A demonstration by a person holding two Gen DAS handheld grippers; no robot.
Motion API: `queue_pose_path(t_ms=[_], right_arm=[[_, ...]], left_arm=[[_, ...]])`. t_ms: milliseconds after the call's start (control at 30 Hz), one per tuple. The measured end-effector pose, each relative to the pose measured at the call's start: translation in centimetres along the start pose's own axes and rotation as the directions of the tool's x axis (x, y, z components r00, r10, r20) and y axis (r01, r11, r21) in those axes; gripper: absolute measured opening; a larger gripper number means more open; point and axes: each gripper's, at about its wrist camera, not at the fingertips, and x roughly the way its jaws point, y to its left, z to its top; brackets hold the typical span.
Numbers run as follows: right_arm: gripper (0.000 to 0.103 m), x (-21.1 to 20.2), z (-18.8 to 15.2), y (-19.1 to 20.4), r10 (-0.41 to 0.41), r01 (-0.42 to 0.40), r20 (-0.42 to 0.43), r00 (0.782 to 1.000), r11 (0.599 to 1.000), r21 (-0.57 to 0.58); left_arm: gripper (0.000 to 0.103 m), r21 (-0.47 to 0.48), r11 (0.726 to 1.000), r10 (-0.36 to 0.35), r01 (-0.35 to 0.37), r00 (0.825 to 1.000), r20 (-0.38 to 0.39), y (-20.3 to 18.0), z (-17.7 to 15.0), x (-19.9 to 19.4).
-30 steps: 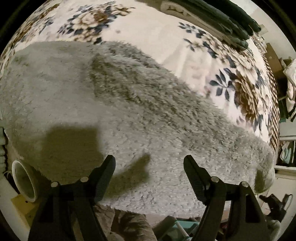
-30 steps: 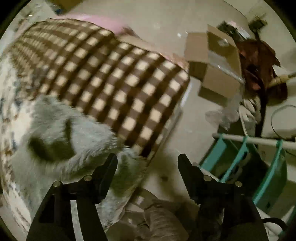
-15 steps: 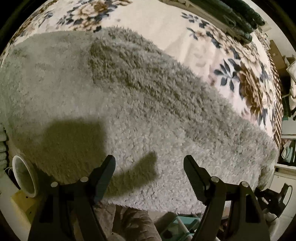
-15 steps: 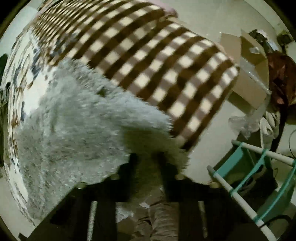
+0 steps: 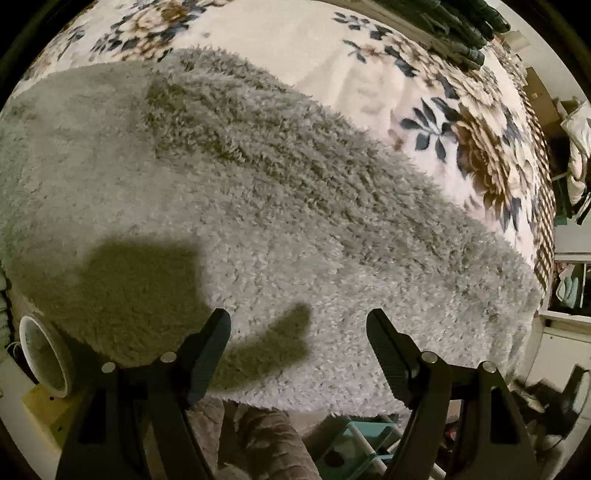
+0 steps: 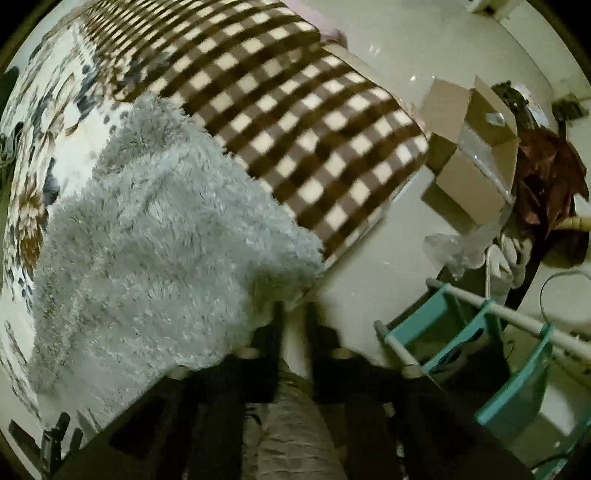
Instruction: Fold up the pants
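The fluffy grey pants (image 5: 240, 221) lie spread across the floral bedspread (image 5: 369, 81) and fill most of the left wrist view. My left gripper (image 5: 298, 328) is open and empty, hovering just above their near edge. In the right wrist view the pants (image 6: 147, 240) lie at left with one end reaching the bed's edge. My right gripper (image 6: 294, 321) has its jaws closed together on that end of the pants; the fingers are blurred and partly hidden by the fur.
A brown and cream checked blanket (image 6: 295, 110) covers the bed end. A cardboard box (image 6: 472, 162), a teal rack (image 6: 480, 343) and clutter stand on the floor at right. A white cup (image 5: 40, 358) sits low left. Dark folded clothes (image 5: 469, 22) lie at the far edge.
My right gripper went from open beside the bed to shut on the end of the pants. My left gripper moved closer over the pants and stayed open.
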Motion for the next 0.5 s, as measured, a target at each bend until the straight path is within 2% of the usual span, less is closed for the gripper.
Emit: queue_pose_path(t_ms=[67, 133, 200, 333, 367, 400, 433, 500], right_arm=[[0.073, -1.8, 1.6, 0.3, 0.084, -0.086, 0.068, 0.994, 0.996, 0.012], [0.074, -2.3, 3.7, 0.6, 0.139, -0.142, 0.091, 0.986, 0.989, 0.029], [0.074, -1.4, 5.9, 1.5, 0.193, -0.196, 0.072, 0.979, 0.98, 0.043], [0.074, 3.8, 9.5, 2.9, 0.189, -0.187, -0.051, 0.981, 0.982, 0.04], [0.065, 4.8, 9.6, 3.1, 0.162, -0.161, -0.06, 0.985, 0.987, 0.018], [0.03, 4.4, 9.2, 4.2, 0.114, -0.115, -0.018, 0.993, 0.993, -0.041], [0.016, 3.6, 8.6, 5.3, 0.075, -0.072, 0.024, 0.997, 0.991, -0.11], [0.012, 1.5, 6.1, 7.5, 0.078, -0.047, 0.113, 0.991, 0.966, -0.256]], left_arm=[[0.075, 0.01, 1.0, 0.003, -0.003, 1.0, 0.01, -0.1, 0.2, -0.1], [0.075, 0.005, 1.0, 0.0, 0.0, 1.0, 0.008, -0.1, 0.4, 0.1], [0.075, -0.001, 1.0, -0.005, 0.005, 1.0, 0.001, -0.2, 0.3, 0.4], [0.075, 0.018, 1.0, -0.01, 0.01, 1.0, -0.001, -1.6, 0.5, 0.8], [0.075, 0.035, 0.999, -0.003, 0.002, 1.0, 0.006, -2.1, 0.6, 0.7], [0.075, 0.052, 0.999, -0.001, 0.001, 1.0, 0.011, -2.6, 0.7, 0.8], [0.075, 0.066, 0.998, -0.004, 0.003, 1.0, 0.016, -3.2, 0.8, 0.8], [0.075, 0.084, 0.996, -0.021, 0.019, 1.0, 0.023, -4.3, 1.0, 0.7]])
